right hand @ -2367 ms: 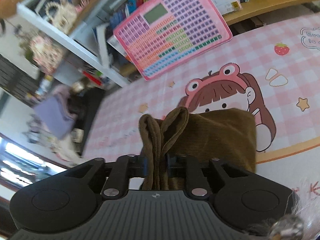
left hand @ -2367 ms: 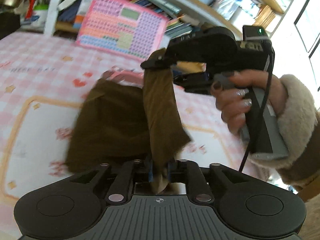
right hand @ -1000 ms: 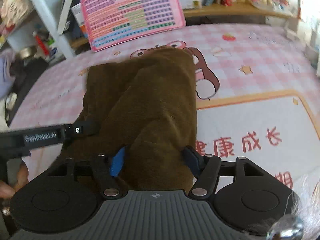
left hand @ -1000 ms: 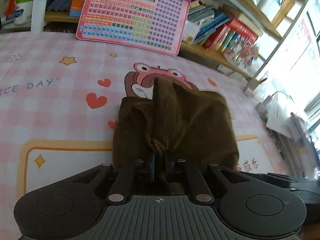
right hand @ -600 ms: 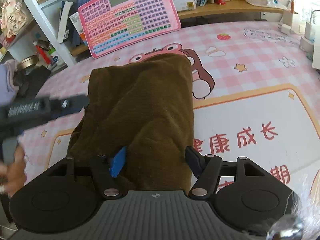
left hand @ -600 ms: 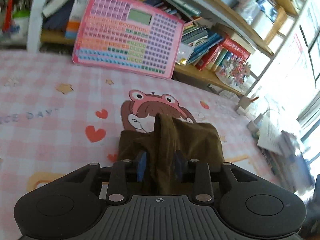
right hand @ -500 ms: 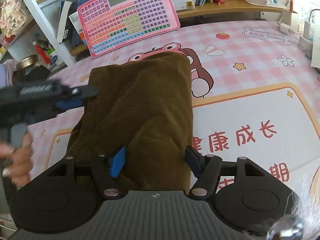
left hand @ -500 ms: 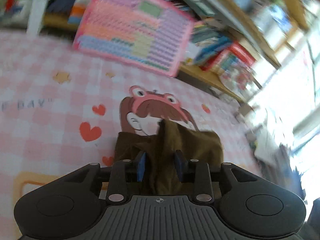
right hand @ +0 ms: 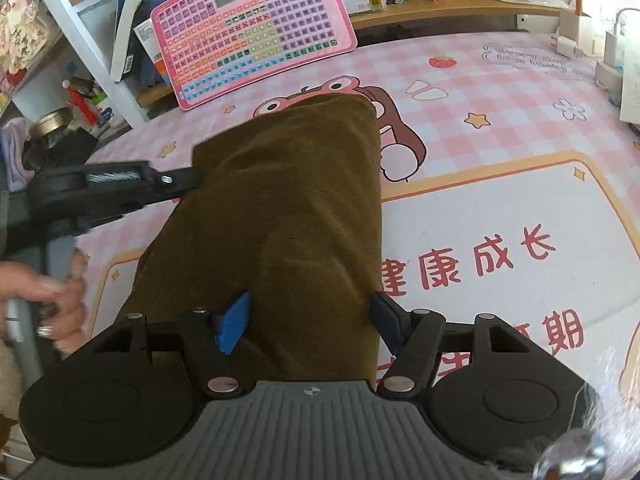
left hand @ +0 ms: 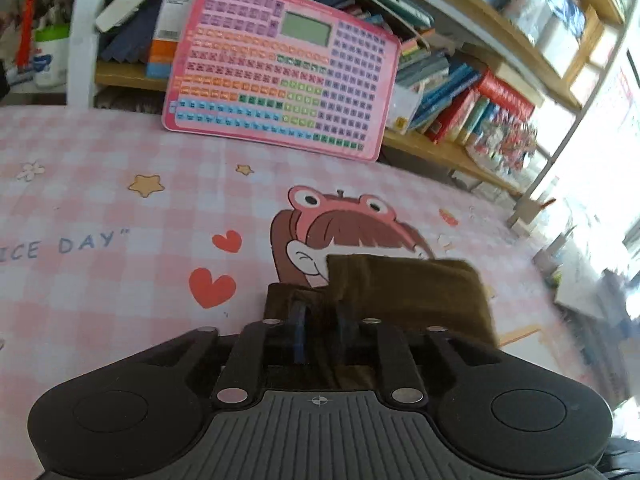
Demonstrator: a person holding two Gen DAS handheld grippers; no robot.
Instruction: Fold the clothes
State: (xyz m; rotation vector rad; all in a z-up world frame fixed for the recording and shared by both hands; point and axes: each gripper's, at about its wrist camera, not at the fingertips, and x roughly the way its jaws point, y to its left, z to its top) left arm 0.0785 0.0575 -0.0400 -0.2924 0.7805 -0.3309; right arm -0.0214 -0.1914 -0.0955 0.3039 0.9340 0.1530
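A brown garment (right hand: 288, 220) lies folded flat on the pink checked table mat (right hand: 500, 92). My right gripper (right hand: 310, 322) is open, with its fingers either side of the garment's near end. In the left wrist view the same garment (left hand: 404, 292) lies just ahead of my left gripper (left hand: 320, 320), whose jaws stand slightly apart over the cloth's left edge. In the right wrist view the left gripper (right hand: 176, 180) reaches the garment's left edge from the side.
A pink keyboard toy (left hand: 280, 68) leans on the bookshelf (left hand: 460, 92) at the back. Chargers and papers (right hand: 612, 56) sit at the mat's right edge. A hand (right hand: 44, 304) holds the left gripper's handle.
The left gripper has let go of the raised brown fold, which now lies flat. It has moved to the garment's left edge. The right gripper stays open over the near end.
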